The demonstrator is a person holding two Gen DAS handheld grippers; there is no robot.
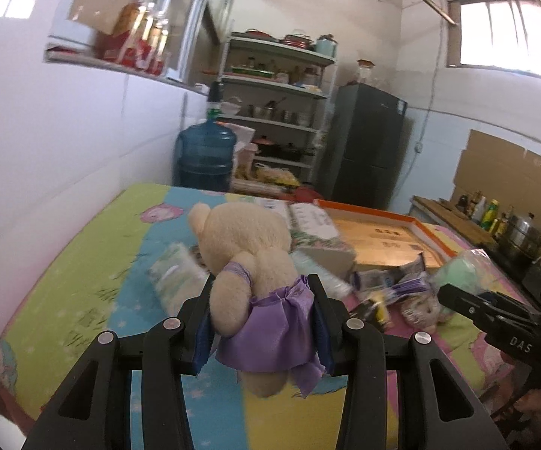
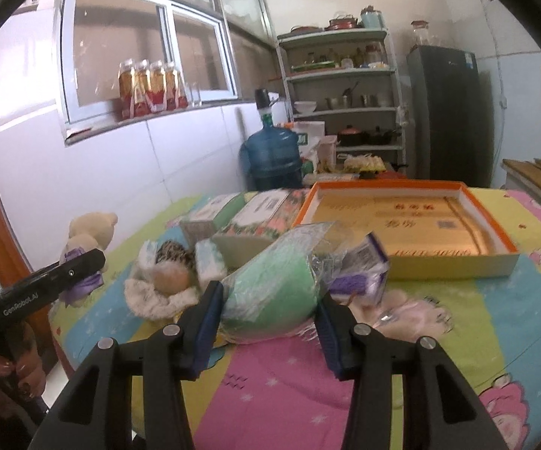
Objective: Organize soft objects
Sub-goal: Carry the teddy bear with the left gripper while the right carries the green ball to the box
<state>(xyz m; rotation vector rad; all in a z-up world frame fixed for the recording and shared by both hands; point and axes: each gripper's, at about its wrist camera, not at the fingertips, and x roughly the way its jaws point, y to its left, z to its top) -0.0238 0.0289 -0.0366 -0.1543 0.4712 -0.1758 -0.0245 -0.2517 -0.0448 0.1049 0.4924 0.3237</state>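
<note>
The left gripper has its fingers clenched on a cream teddy bear at its purple satin skirt, the bear held above the colourful cartoon-print tabletop with its head pointing away from the camera. The right gripper has its fingers closed against both sides of a green soft bundle in clear plastic wrap; whether the bundle is lifted or still resting on the tabletop cannot be told. Taking the orange-rimmed shallow box as the landmark, the green bundle sits just in front of its near-left corner, with a purple-and-white packet touching the bundle on the box side. Left of the box lie flat floral-printed packs, and in front of those a fluffy white nest-like toy with a tan ball in it, beside the bundle. A pale pink plush lies just in front of the box. Further left of the box, in the right wrist view, the bear hangs at the tabletop's edge near the white tiled wall. Beyond the box stand a blue water jug, a metal shelf rack of pots and a dark refrigerator.
</note>
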